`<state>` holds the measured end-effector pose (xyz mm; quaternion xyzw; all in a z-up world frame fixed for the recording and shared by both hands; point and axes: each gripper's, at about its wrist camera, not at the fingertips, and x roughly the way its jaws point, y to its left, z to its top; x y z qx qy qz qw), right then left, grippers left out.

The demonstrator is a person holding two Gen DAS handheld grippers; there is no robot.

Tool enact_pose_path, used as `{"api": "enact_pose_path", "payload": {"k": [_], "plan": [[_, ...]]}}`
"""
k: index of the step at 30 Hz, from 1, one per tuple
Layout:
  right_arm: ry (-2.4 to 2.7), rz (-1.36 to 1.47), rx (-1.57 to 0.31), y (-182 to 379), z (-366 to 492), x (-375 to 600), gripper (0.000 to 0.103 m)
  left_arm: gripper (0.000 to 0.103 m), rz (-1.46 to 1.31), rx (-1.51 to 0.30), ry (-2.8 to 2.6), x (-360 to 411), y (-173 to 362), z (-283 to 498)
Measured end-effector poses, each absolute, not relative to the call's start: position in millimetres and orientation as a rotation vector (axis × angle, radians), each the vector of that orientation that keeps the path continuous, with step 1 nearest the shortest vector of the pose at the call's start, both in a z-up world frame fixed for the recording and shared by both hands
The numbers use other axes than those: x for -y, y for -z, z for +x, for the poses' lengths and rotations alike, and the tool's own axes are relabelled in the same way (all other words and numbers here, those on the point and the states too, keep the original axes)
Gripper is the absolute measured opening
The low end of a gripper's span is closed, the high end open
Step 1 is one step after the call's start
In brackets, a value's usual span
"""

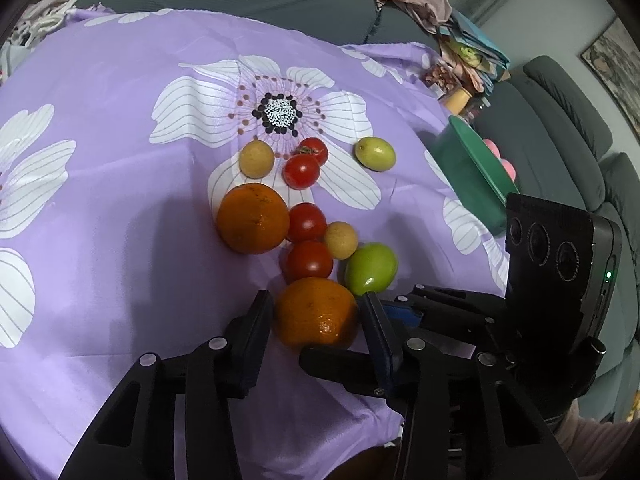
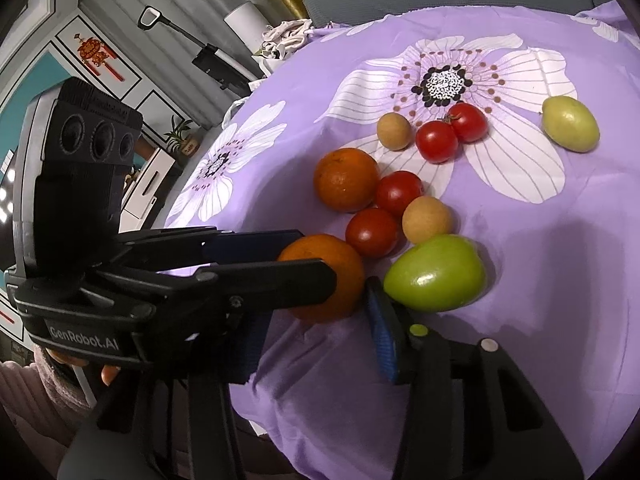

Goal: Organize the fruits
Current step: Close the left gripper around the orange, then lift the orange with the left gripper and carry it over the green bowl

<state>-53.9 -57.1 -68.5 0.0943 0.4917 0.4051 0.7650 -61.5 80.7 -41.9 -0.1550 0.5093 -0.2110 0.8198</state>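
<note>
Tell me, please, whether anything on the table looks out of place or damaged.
Nothing looks spilled or damaged. The only oddity is crowding: the left gripper sits around the near orange while the right gripper pokes in right beside it, next to the green fruit.

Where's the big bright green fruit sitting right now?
The big bright green fruit lies at the near right end of the cluster on the purple floral cloth, beside the near orange and a small tan round fruit.

Loose fruits (image 1: 306, 222) on purple cloth (image 1: 120, 120)
</note>
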Motion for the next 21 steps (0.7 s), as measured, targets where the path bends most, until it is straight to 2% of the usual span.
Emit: {"api": "enact_pose_path", "payload": {"k": [21], "plan": [[-0.862, 0.258, -0.958, 55, -69, 88, 0.045, 0.045, -0.224, -1.038, 0.461, -42, 12, -63]]}}
